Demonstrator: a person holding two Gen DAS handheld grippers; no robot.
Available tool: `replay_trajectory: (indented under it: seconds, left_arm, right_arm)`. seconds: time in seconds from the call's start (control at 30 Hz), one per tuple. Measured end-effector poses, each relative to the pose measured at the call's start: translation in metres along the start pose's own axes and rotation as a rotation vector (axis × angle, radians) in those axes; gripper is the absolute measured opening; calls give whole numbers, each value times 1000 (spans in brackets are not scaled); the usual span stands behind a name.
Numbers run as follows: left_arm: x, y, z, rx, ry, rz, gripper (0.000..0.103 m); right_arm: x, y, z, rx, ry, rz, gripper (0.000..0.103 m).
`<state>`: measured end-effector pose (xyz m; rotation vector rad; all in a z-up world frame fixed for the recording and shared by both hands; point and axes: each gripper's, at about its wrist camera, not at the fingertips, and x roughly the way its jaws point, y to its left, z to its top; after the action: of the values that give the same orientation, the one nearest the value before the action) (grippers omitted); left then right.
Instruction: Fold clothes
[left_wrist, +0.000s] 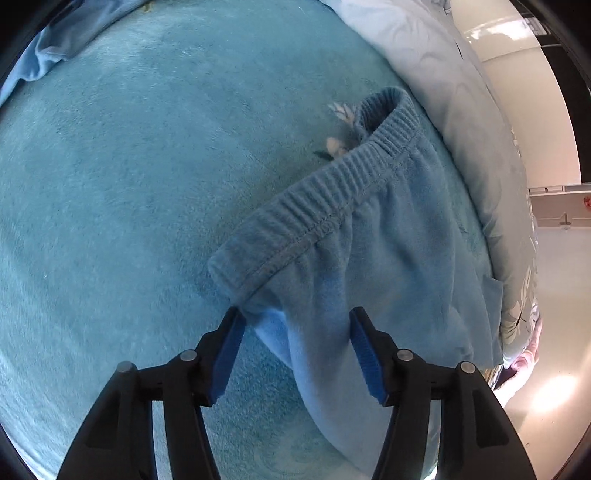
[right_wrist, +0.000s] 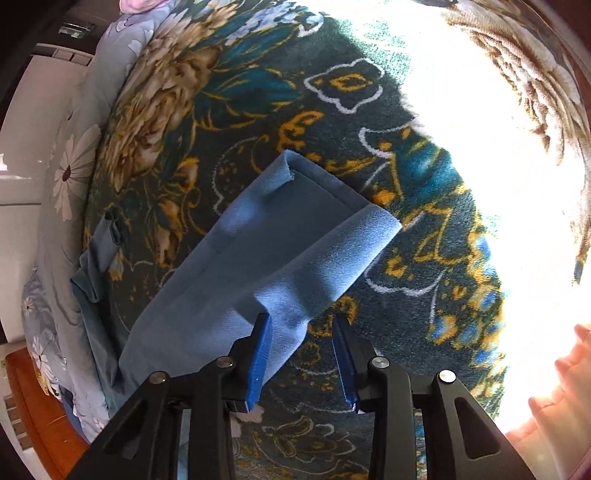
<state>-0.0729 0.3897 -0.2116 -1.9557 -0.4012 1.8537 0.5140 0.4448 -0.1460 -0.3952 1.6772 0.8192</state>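
A pair of light blue fleece trousers lies on the bed. In the left wrist view its ribbed elastic waistband (left_wrist: 332, 199) runs diagonally across a teal plush blanket (left_wrist: 129, 203). My left gripper (left_wrist: 297, 321) is open, its jaws either side of the trouser fabric just below the waistband's near corner. In the right wrist view the trouser leg (right_wrist: 266, 258) lies flat on a dark floral blanket (right_wrist: 258, 110), its hem (right_wrist: 369, 221) at the far end. My right gripper (right_wrist: 303, 325) is open over the near edge of the leg; no fabric is pinched.
A pale floral quilt (left_wrist: 461, 110) is bunched along the bed's right side, also at the left in the right wrist view (right_wrist: 74, 166). A white wall (left_wrist: 535, 110) and floor lie beyond. Strong sunlight (right_wrist: 498, 184) washes out the blanket's right part.
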Motion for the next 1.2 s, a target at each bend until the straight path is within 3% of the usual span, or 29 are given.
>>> replay_trajectory:
  seconds: [0.17,0.27,0.33,0.43,0.5,0.73,0.9,1.0,1.07,1.2]
  left_arm:
    - [-4,4,8,-38,2,0,52]
    - [-8,7,12,-63,2,-17,40]
    - [-13,6,15,-69,-2,-37,26]
    - [-21,-2,19,-43,-24,-25,11]
    - [-29,-9,22,-17,-44,-4,8]
    - [-103,-32,29,64,-164,-49,6]
    - [-150,6,24,89,-211,-31,6]
    - [-165,34,0,78,-197,34,6]
    - [-151,39,-8,51,-161,83,6]
    - [-127,86,-30,-43,-80,132,6]
  right_arm:
    - [9,2,-2,3,-1,12,32]
    - [17,9,-2,-1,-2,8,18]
    - [13,13,-2,-13,-12,10,6]
    - [21,28,5,-28,-18,28,4]
    - [17,40,7,-56,-25,41,3]
    - [-22,100,0,-264,-70,96,3]
    - [-40,125,-19,-395,-84,107,3]
    - [-32,114,-28,-414,-56,65,3]
    - [-21,97,-34,-413,-24,7,3]
    - [17,58,-40,-346,64,-112,3]
